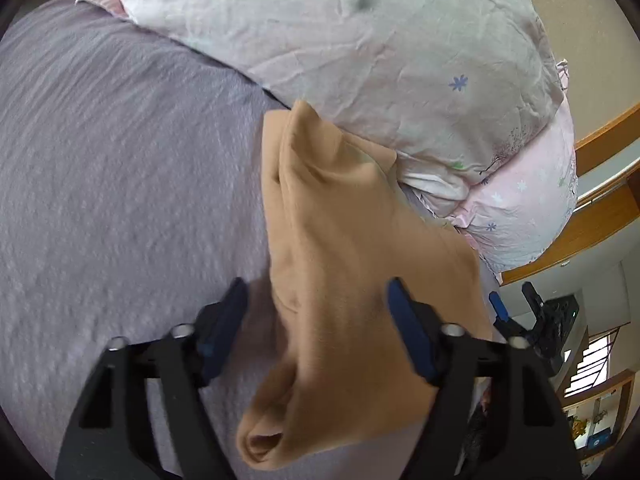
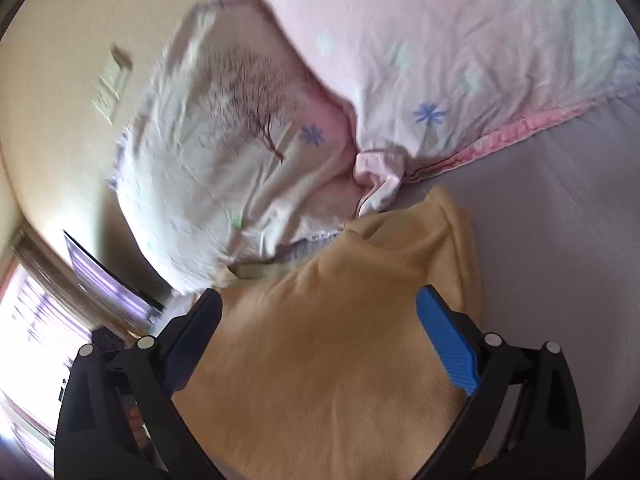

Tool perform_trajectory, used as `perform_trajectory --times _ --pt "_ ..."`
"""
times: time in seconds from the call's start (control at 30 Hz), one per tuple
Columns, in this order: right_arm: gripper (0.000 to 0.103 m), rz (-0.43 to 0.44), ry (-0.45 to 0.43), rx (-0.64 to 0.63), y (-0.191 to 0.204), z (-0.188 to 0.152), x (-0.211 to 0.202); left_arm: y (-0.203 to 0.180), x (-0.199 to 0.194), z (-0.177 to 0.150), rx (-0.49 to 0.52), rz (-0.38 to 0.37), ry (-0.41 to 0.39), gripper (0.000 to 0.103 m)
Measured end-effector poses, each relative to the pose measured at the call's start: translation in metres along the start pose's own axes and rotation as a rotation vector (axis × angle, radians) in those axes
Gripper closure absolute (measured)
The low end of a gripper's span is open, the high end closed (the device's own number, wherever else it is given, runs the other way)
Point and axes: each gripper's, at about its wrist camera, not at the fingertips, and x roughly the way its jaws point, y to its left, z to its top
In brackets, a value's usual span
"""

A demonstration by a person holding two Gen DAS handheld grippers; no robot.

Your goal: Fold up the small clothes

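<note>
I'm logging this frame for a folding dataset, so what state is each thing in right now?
left tool: open, fingers either side of the tan cloth, not clamped.
right tool: open, over the same cloth.
tan garment: bunched and creased on the bed, far end against the pillows, not neatly folded.
floral pillows: stacked, rumpled.
grey bedsheet: spread, lightly wrinkled.

Garment on bed, seemingly against pillows
</note>
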Motion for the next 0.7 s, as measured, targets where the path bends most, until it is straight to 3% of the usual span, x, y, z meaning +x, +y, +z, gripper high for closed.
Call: perform_trajectory --times 0.03,0.1,0.27,0.43,0.53,0.7 --pt "0.003 0.009 -0.004 0.019 -0.004 0.001 0.002 0.001 0.006 -0.002 -0.028 -0.012 0.027 0.068" --pt "0.003 0.025 -0.018 0.074 -0.015 0.005 -0.006 0.0 0.004 -0.005 -0.058 0.012 -0.001 0.075" --pt "0.003 0.068 -0.092 0.114 -0.017 0.017 -0.029 -0.035 -0.01 -0.001 -0.067 -0.052 -0.043 0.08" --pt "0.003 0.078 -0.168 0.155 -0.025 0.025 -0.046 -0.14 -0.008 -0.004 0.104 -0.151 -0.054 0.08" --pt "0.003 0.069 -0.19 0.172 -0.034 0.028 -0.056 -0.212 0.037 -0.02 0.212 -0.234 0.02 0.08" --pt "0.003 -0.068 -0.196 0.13 -0.046 0.034 -0.066 -0.267 0.113 -0.048 0.253 -0.371 0.246 0.067"
